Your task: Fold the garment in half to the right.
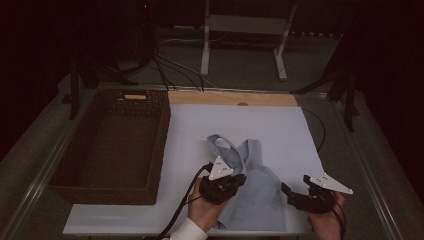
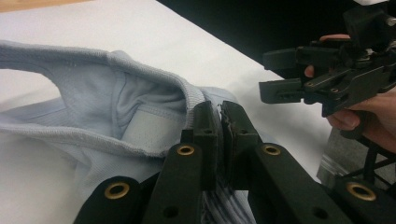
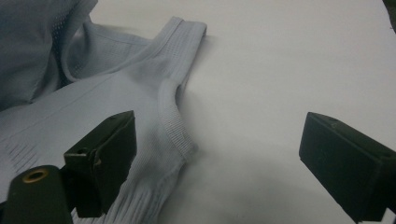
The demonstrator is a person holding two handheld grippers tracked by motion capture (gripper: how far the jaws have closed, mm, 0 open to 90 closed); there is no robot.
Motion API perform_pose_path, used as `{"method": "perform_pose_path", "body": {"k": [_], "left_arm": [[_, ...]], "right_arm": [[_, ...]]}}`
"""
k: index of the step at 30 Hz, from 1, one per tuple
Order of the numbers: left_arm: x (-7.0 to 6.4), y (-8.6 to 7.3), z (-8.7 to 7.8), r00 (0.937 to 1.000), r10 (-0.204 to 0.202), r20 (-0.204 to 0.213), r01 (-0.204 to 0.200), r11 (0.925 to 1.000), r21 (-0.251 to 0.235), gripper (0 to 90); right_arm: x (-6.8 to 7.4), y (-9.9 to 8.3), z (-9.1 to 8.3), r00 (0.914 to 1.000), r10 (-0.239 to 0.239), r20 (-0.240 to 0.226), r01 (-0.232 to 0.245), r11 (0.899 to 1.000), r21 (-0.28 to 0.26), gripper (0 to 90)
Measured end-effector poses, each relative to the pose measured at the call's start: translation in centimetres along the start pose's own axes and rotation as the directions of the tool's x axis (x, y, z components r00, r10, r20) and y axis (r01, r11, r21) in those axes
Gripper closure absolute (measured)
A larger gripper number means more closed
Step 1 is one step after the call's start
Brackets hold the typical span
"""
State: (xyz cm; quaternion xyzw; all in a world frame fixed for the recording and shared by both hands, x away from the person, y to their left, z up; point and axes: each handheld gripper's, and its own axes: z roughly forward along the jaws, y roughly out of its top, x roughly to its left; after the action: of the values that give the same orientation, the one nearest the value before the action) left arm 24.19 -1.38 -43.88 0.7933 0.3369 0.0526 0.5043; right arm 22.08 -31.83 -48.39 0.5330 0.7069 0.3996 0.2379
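High view: a pale blue tank top (image 1: pixel 252 187) lies on the white sheet (image 1: pixel 280 130) near its front edge, straps pointing toward the back. The left gripper (image 1: pixel 239 181) sits on the garment's left side; the right gripper (image 1: pixel 289 192) hovers just off its right side. A woven basket (image 1: pixel 112 145) stands along the sheet's left edge, with bare sheet behind and to the right of the top.

Left gripper view: the jaws are pressed together on the ribbed armhole hem of the tank top (image 2: pixel 116 107), lifting a fold. The right gripper (image 2: pixel 280 77) waits near, over the sheet's right edge.

Right gripper view: the jaws stand wide apart with nothing between them, straddling the top's (image 3: pixel 116 84) other armhole hem and bare sheet (image 3: pixel 289 70).

The knit looks light, limp and stretchy, so it will likely sag and bunch; the thicker hems seem the surest places to pinch.
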Motion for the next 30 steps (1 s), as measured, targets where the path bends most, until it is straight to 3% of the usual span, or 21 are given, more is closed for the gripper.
{"method": "perform_pose_path", "body": {"k": [16, 27, 30], "left_arm": [[-2.8, 1.2, 3.3, 0.9939, 0.030, 0.106, -0.033, 0.9990, 0.030, 85.8], [-2.5, 0.8, 4.8, 0.9865, 0.019, 0.163, -0.031, 0.9969, 0.072, 84.4], [-2.4, 0.8, 4.8, 0.9829, 0.018, 0.183, -0.028, 0.9983, 0.051, 74.7]], "right_arm": [[-0.5, 0.1, -0.4, 0.9990, 0.036, 0.027, -0.036, 0.999, -0.027, 11.7], [-0.8, 0.1, -0.6, 0.9975, 0.060, 0.037, -0.058, 0.997, -0.047, 11.7], [-0.8, 0.1, -0.6, 0.9974, 0.064, 0.033, -0.062, 0.997, -0.048, 11.7]]}}
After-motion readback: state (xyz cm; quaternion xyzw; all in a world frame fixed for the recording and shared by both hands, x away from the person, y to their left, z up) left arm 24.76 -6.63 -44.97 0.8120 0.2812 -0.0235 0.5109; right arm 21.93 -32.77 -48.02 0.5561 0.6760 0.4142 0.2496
